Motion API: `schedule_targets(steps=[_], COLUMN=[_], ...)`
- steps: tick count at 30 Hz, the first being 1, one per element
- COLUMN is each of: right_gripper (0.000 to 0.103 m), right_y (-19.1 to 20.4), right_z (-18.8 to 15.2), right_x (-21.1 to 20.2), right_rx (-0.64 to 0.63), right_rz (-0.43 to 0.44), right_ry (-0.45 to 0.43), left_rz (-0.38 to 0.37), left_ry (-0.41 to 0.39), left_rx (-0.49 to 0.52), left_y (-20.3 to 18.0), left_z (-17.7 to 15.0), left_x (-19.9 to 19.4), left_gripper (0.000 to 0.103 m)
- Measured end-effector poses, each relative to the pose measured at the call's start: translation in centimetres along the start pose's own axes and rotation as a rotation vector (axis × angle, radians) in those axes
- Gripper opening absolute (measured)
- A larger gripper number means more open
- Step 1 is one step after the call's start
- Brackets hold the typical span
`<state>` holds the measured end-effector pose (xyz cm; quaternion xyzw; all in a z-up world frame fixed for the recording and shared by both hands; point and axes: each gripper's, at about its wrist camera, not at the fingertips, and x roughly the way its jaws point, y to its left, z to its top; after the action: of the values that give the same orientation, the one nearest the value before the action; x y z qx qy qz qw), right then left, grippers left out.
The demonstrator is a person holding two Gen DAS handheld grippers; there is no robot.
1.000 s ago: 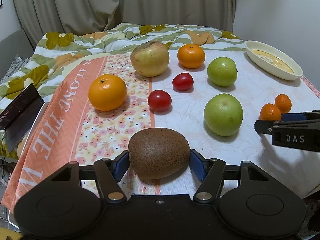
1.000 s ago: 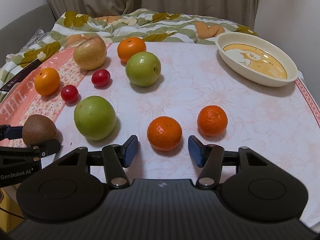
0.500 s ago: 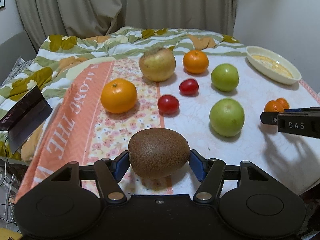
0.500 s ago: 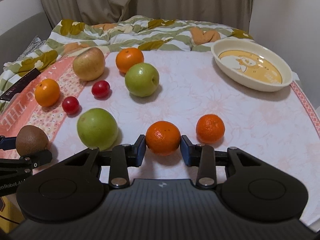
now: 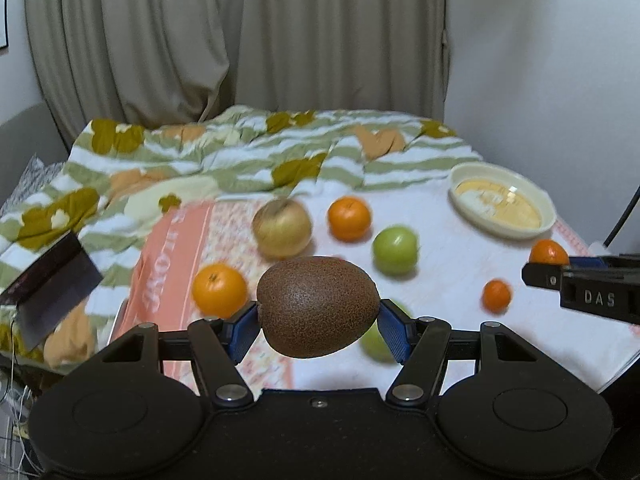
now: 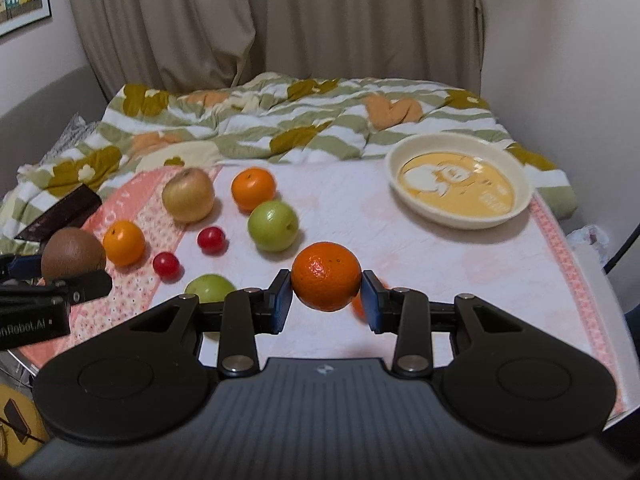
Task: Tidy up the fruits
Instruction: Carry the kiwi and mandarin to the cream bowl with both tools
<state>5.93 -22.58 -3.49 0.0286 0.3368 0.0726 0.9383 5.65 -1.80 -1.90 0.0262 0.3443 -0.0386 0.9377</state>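
Your left gripper [image 5: 318, 330] pinches a brown kiwi [image 5: 317, 306] between its blue pads, the fruit lifted clear of the tablecloth [image 6: 460, 256]. To its right, your right gripper [image 6: 326, 306] is clamped on a mandarin [image 6: 325, 276], also held off the cloth, with the rim of a second mandarin [image 6: 357, 306] peeking out just behind its right pad.

On the table, from left: an orange [image 6: 123, 242] on the pink floral band, two cherry tomatoes [image 6: 165, 265] beside it, a yellowish apple [image 6: 187, 195] farther back, another orange [image 6: 253, 189] next to that, and a green apple [image 6: 273, 225] just in front of it. A second green apple [image 6: 209, 288] sits partly hidden behind your right gripper's left arm. At far right, a cream dish [image 6: 460, 216] with a yellow printed centre stands empty, well apart from both held fruits.

Behind the table lie a green-striped leafy quilt [image 6: 280, 128], beige curtains [image 6: 280, 20] and a pale wall.
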Motion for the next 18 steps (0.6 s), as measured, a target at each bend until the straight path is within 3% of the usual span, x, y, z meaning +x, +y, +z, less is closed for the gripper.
schedule_targets(steps=[9,18], right_gripper=[0.052,0.052], right_y=[-7.0,-14.8], right_z=[3.7,7.9], right_x=[-2.4,-0.1], right_rx=[-0.070,-0.116], right_rz=[-0.002,0.017], right_ry=[-0.021,-0.030], left_rz=[0.000,-0.007], left_ry=[-0.048,-0.075], left_rx=[-0.052,-0.117], left_y=[-6.5,-12.6], left_z=[4.1,8.4], left_x=[-0.2,2.9], left_gripper=[0.068,0.068])
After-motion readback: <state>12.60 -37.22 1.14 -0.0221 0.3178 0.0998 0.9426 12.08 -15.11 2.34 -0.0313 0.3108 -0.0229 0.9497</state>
